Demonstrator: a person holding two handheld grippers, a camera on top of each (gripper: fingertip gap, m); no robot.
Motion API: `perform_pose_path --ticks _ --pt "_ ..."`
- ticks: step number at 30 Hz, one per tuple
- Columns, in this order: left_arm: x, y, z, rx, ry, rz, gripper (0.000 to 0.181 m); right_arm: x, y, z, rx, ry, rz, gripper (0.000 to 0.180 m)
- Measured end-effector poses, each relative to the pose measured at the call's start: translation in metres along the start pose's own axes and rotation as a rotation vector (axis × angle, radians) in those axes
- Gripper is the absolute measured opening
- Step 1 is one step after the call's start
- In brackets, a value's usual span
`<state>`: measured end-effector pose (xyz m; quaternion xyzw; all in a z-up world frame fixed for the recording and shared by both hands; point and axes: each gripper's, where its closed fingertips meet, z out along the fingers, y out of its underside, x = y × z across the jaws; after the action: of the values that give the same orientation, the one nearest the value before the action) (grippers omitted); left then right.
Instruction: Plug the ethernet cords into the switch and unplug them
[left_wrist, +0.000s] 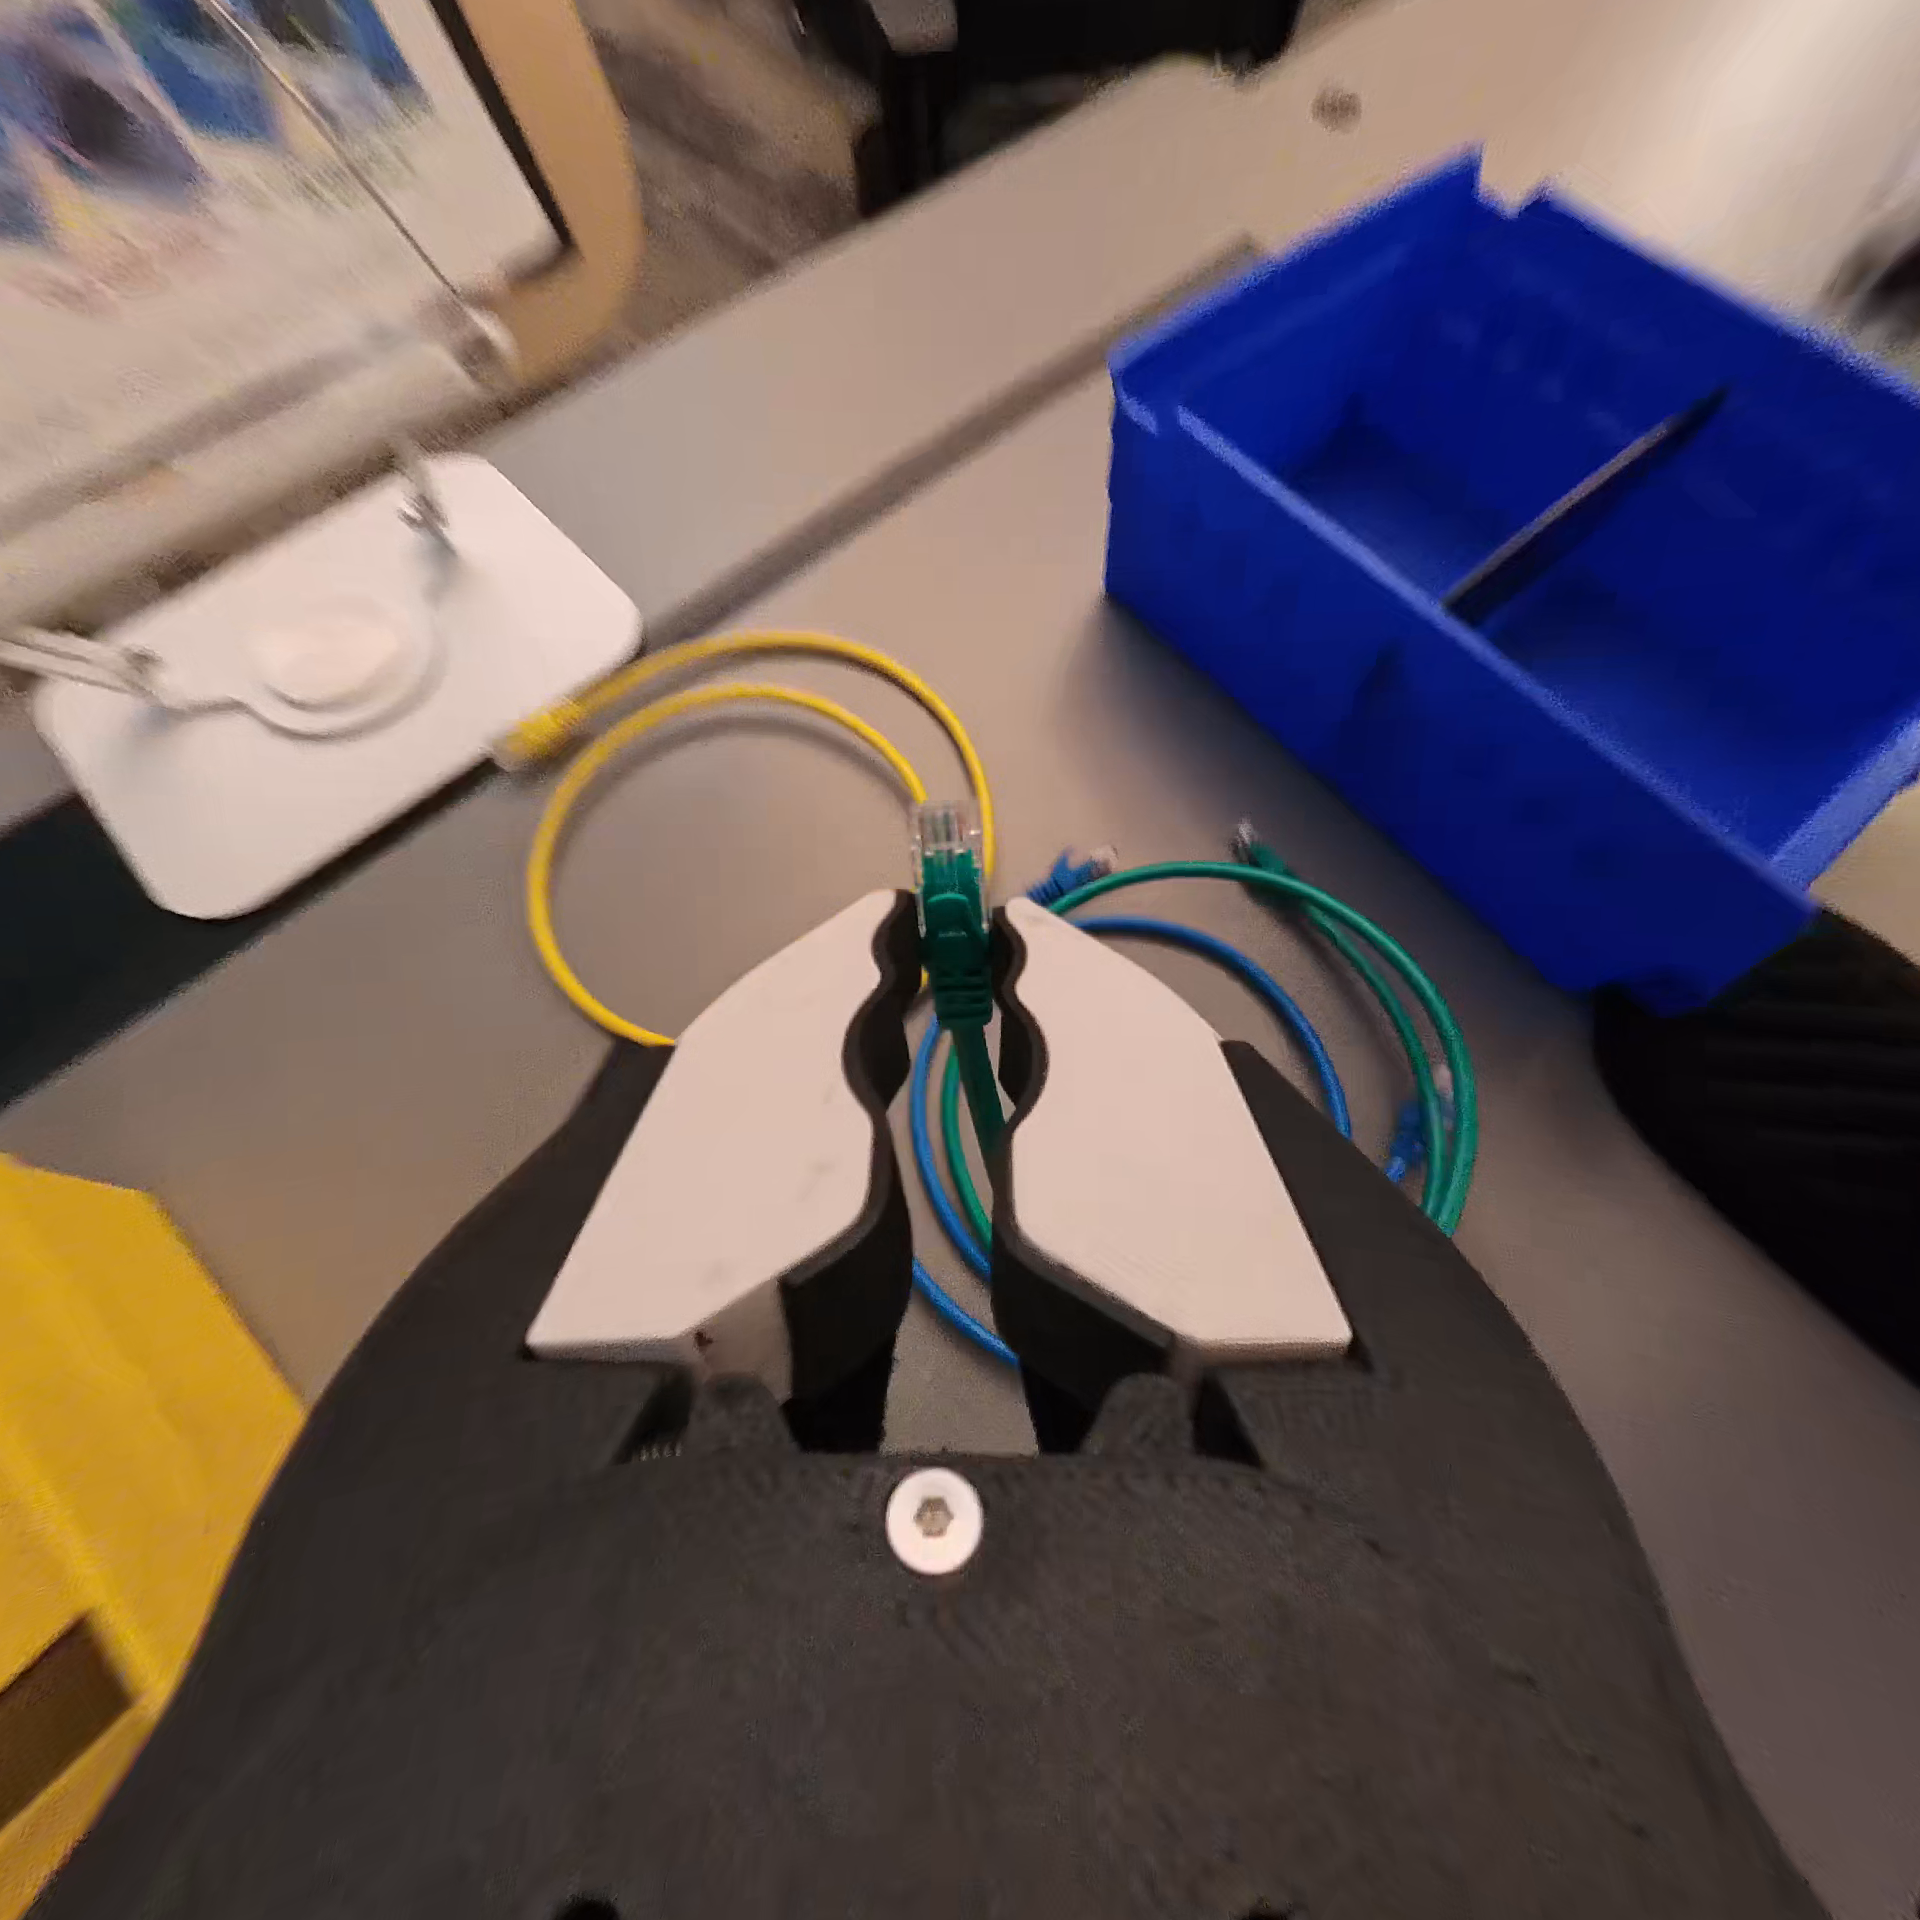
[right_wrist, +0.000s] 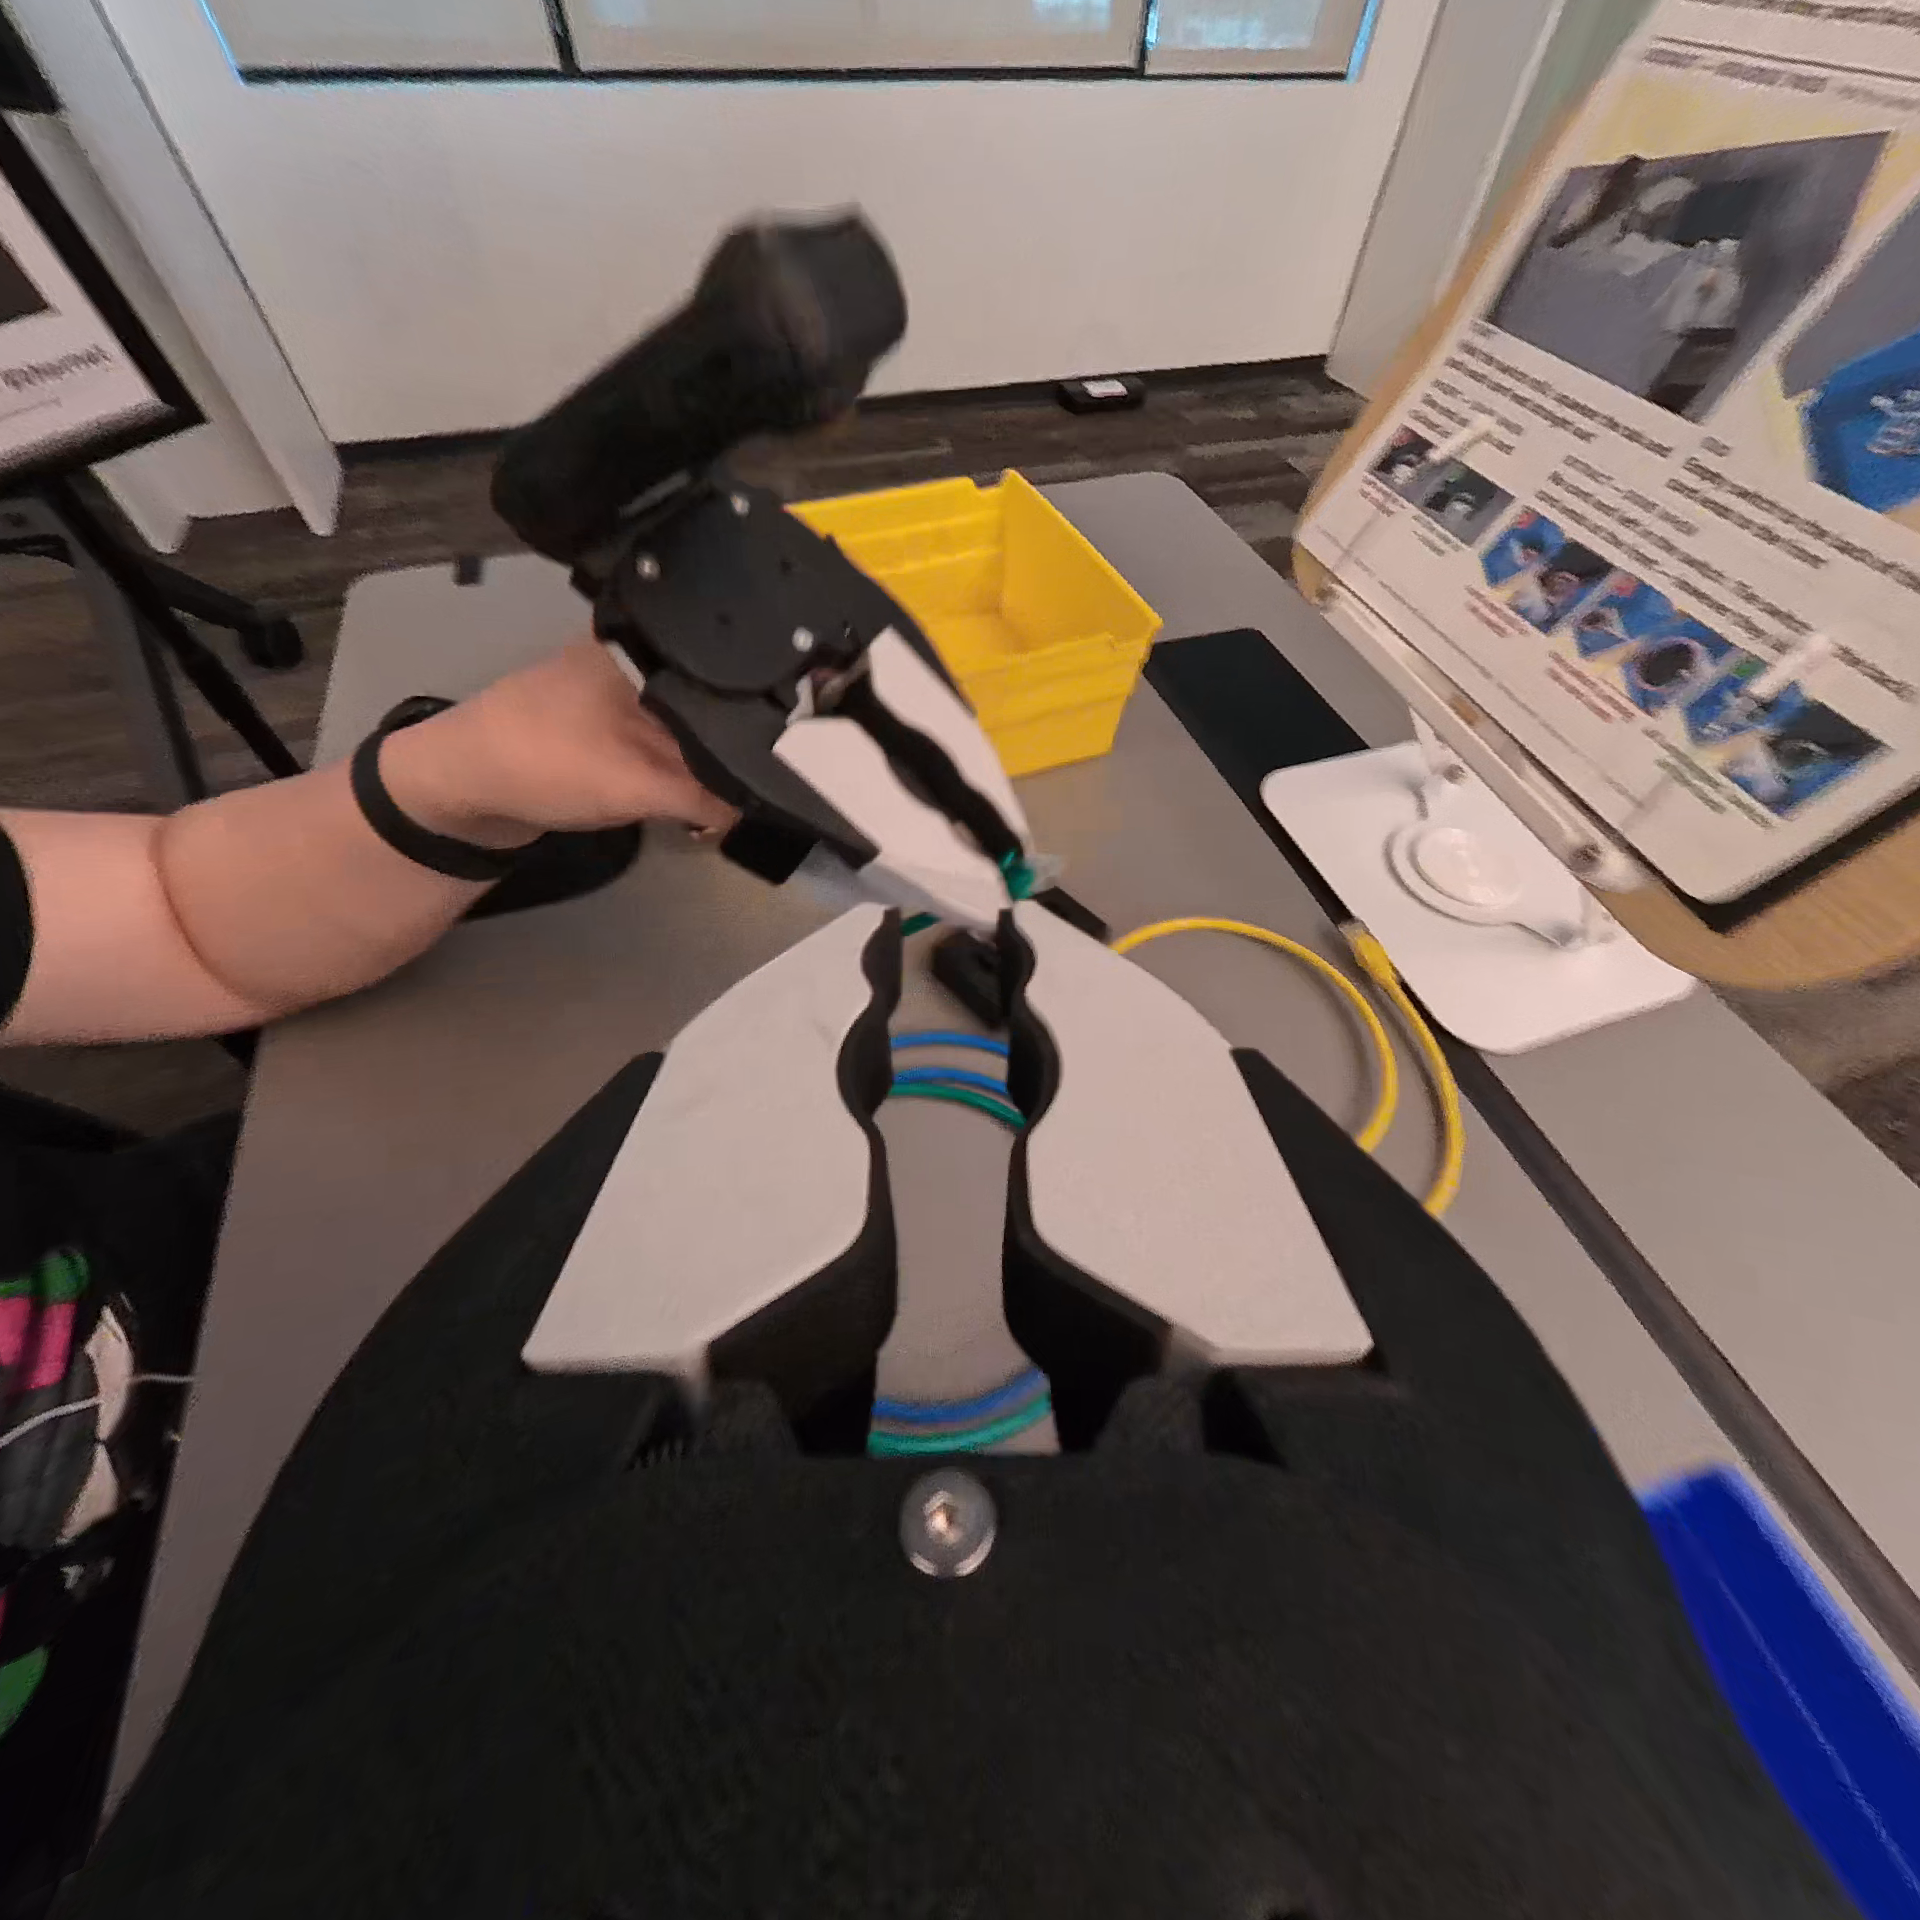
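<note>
The green ethernet cord (left_wrist: 961, 1003) is clamped between the fingers of the left gripper (left_wrist: 956, 914), which are closed on the boot just behind its clear plug (left_wrist: 945, 828); the plug sticks out past the fingertips, pointing far, and the cord trails back between the fingers into a loop on the table (left_wrist: 312, 1091). Under and right of those fingers, the rest of the green cord lies coiled together with a blue cord (left_wrist: 1288, 997). A yellow cord (left_wrist: 727, 665) loops just left and beyond, its free end near the white base of a sign stand (left_wrist: 343, 665). A blue bin (left_wrist: 1507, 561) sits to the far right, a yellow bin (left_wrist: 104, 1455) at the near left.

In the right wrist view, the right gripper (right_wrist: 945, 940) hovers over the blue and green coils with its fingers parted, holding nothing. A small black block, apparently the switch (right_wrist: 966, 971), lies on the table between its fingertips, with the left gripper's tip just above it. A person's hand (right_wrist: 540, 748) holds the left gripper.
</note>
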<state>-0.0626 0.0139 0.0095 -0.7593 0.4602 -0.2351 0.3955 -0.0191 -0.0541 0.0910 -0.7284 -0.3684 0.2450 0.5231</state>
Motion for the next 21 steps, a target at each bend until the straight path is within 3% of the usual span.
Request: perform_pose_path --ticks 2,7,12,16,17,18,21 --pt "-0.012 -0.022 -0.022 0.074 -0.015 -0.027 0.011 -0.008 -0.009 0.019 0.023 -0.012 0.022 0.031" --pt "-0.030 -0.051 -0.065 0.258 0.016 -0.118 0.012 -0.007 -0.015 0.068 0.059 0.099 0.098 0.037" --pt "-0.027 -0.054 -0.072 0.293 0.053 -0.126 0.011 -0.020 -0.016 0.116 0.170 -0.029 0.321 0.040" --pt "-0.011 -0.061 -0.073 0.319 0.118 -0.112 0.011 -0.020 -0.011 0.134 0.231 -0.087 0.413 0.032" --pt "-0.009 -0.062 -0.074 0.323 0.133 -0.108 0.011 -0.026 -0.015 0.133 0.262 -0.157 0.414 0.013" --pt "-0.006 -0.062 -0.075 0.324 0.157 -0.105 0.011 -0.033 -0.017 0.130 0.273 -0.226 0.419 0.008" --pt "0.008 -0.059 -0.087 0.320 0.335 -0.117 0.020 -0.047 -0.011 0.118 0.157 -0.384 0.408 0.007"
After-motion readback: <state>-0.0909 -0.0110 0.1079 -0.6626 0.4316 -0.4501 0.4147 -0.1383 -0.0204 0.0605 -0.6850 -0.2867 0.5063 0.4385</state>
